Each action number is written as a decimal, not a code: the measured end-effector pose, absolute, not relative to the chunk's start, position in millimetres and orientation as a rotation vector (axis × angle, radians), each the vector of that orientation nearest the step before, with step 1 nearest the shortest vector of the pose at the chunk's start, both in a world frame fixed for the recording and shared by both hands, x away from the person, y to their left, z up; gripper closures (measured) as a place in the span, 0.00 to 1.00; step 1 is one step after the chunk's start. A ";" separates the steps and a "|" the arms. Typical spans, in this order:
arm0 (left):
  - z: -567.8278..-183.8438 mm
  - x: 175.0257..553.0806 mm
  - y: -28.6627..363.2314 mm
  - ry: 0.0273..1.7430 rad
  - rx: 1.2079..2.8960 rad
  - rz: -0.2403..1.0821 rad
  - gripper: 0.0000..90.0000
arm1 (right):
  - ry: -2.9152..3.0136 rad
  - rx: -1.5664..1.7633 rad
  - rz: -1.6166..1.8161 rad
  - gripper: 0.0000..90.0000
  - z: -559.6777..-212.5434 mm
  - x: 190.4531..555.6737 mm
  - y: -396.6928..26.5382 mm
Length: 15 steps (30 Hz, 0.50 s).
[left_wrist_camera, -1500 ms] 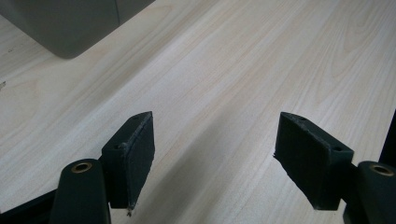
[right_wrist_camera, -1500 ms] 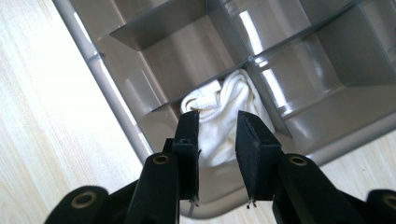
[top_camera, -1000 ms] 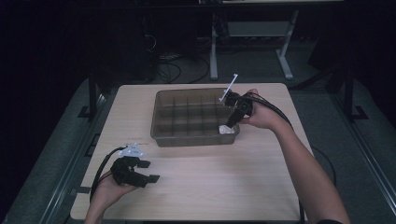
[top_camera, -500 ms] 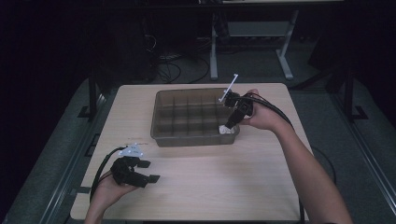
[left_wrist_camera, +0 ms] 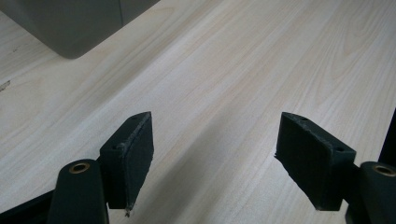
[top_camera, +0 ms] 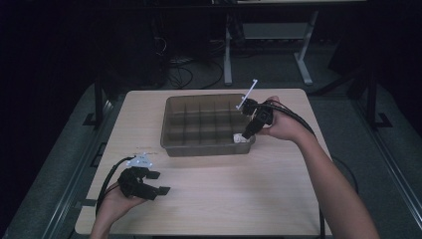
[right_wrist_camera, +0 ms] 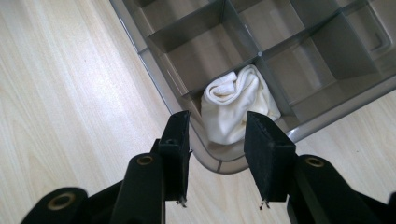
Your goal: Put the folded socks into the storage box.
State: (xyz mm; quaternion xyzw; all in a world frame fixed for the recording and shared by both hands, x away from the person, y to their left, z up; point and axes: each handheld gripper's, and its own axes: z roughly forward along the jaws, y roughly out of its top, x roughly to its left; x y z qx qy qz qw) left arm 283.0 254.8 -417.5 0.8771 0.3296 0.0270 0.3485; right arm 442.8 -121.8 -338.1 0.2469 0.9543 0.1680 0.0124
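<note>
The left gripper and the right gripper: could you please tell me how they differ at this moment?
The left gripper sits low over bare table, near its front left; the right gripper reaches over the divided bin above the white cloth. The left's jaws gape wider than the right's. Both are open and hold nothing.

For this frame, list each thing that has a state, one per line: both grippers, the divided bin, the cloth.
Left gripper: open, holding nothing, over bare table.
Right gripper: open, above the bin's near right corner, jaws either side of the cloth, not closed on it.
Divided bin: upright, uncovered.
White cloth: bundled in the corner compartment.
Table: bare in front of the bin.
</note>
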 end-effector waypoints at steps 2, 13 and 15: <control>-417.1 283.2 254.5 0.853 2.274 0.066 0.30 | 2.969 0.767 0.525 0.67 -337.0 441.1 -123.8; -416.0 282.6 254.0 0.850 2.275 0.071 0.30 | 2.953 0.772 0.554 0.66 -330.6 432.6 -132.8; -416.4 282.7 253.9 0.850 2.275 0.071 0.30 | 2.951 0.775 0.559 0.66 -329.4 431.0 -134.7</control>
